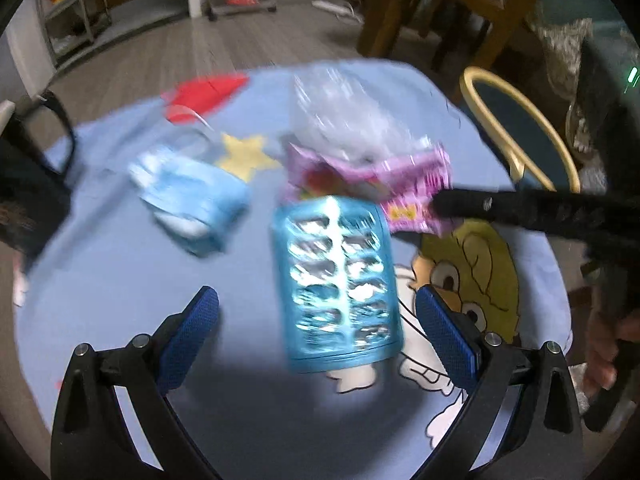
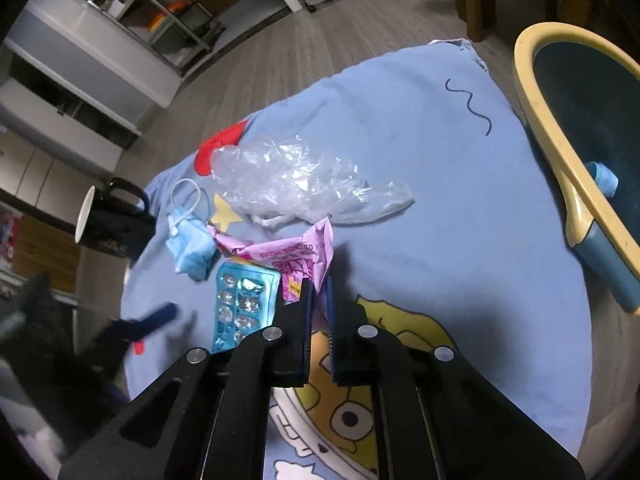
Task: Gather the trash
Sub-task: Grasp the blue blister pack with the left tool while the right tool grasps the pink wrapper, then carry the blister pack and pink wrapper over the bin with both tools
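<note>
In right view alone: bin (image 2: 576,120) holds blue trash (image 2: 602,178).

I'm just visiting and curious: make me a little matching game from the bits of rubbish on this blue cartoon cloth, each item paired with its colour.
Things:
1. blister pack
2. snack wrapper
3. plastic bag
4. face mask

Colours:
A. pink with printed writing
B. clear, crinkled
C. pale blue with white ear loops
D. teal card with silver foil pockets

Pairs: 1-D, 2-A, 3-B, 4-C
</note>
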